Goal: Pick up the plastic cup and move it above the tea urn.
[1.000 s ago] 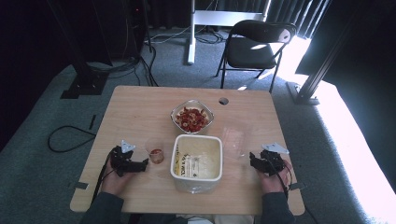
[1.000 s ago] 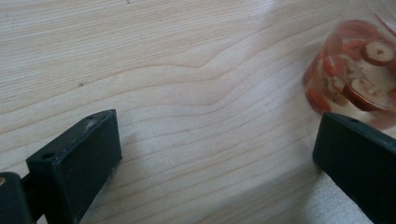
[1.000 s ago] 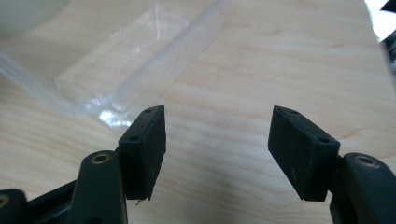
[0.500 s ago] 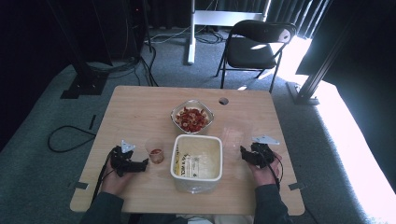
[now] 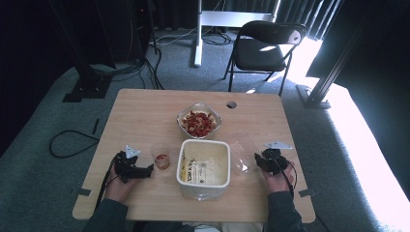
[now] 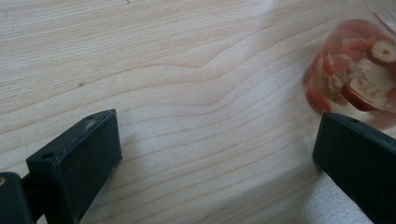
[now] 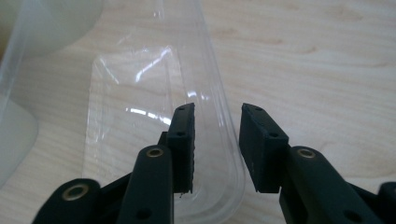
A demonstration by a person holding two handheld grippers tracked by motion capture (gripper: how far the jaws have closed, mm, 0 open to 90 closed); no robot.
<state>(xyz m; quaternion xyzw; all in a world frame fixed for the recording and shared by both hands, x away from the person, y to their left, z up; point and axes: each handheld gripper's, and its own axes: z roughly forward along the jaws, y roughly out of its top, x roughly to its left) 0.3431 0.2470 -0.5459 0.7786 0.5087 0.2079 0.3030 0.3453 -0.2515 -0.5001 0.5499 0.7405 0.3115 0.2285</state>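
Observation:
A small clear cup [image 5: 162,161] [image 6: 355,79] of red dried fruit slices stands left of a white plastic tub [image 5: 227,164]. My left gripper [image 5: 149,169] [image 6: 215,135] lies on the table just left of the cup, open wide, with bare wood between the jaws. To the right of the tub lies a clear plastic lid [image 5: 241,162] [image 7: 140,116]. My right gripper [image 5: 257,160] [image 7: 218,112] reaches over the lid's near edge. Its jaws stand a little apart with the lid's rim running between them, and I see no contact.
A glass bowl [image 5: 181,118] of red dried fruit sits behind the tub at mid table. A cable hole [image 5: 231,104] lies near the far edge. On the floor beyond the table are a black chair [image 5: 268,46] and cables [image 5: 67,142].
My right gripper has moved left, up to the clear lid, and now straddles its rim. The left gripper and the cup have stayed put.

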